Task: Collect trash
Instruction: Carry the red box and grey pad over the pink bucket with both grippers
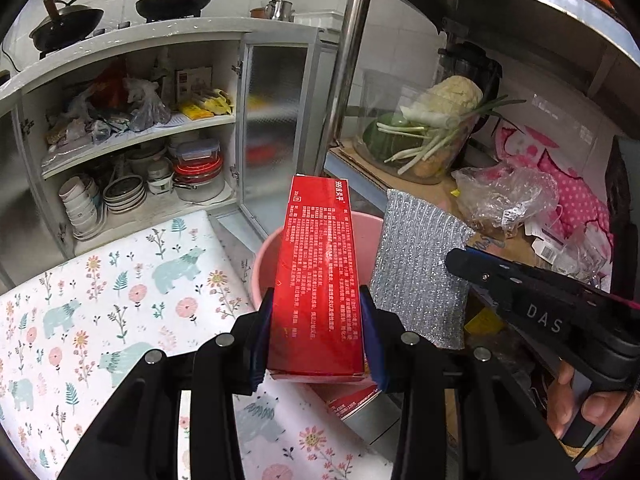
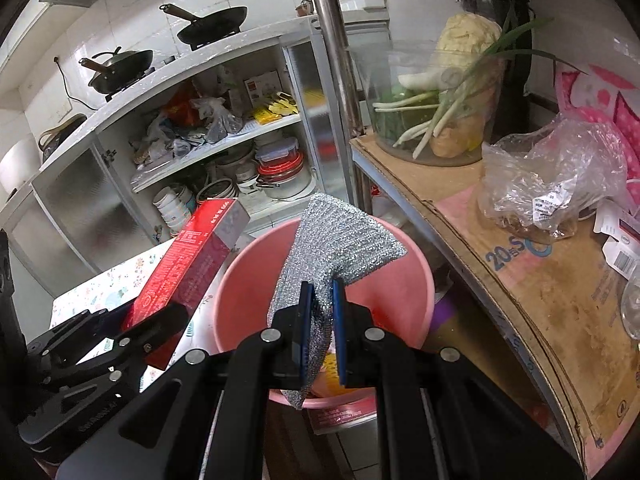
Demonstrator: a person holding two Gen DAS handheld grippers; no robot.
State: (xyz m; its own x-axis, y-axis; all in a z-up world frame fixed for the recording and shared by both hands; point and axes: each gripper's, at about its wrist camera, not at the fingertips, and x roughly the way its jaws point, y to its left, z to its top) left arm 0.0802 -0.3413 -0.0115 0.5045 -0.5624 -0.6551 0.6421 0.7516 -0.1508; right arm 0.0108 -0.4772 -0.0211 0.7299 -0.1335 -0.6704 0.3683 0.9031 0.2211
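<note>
**Inspector:** Left wrist view?

**Aide:** Left gripper [image 1: 318,320] fingers clamp the red box [image 1: 318,268] by its long sides near the bottom end. It is held over the pink bucket [image 1: 268,256]. Likely light, stiff cardboard, crushable.

**Inspector:** Right wrist view?

**Aide:** Right gripper [image 2: 320,320] fingers pinch the silver scouring pad [image 2: 340,240] at a lower corner, above the bucket. It looks soft, floppy and light; an edge hold suffices.

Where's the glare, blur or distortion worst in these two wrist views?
Left wrist: glare streak on the red box, shelf post bowed by fisheye, black vignette at the corners. Right wrist: box end motion-blurred, cardboard shelf edge curved by the lens; silver scouring cloth and pink bucket sharp and evenly lit.
</note>
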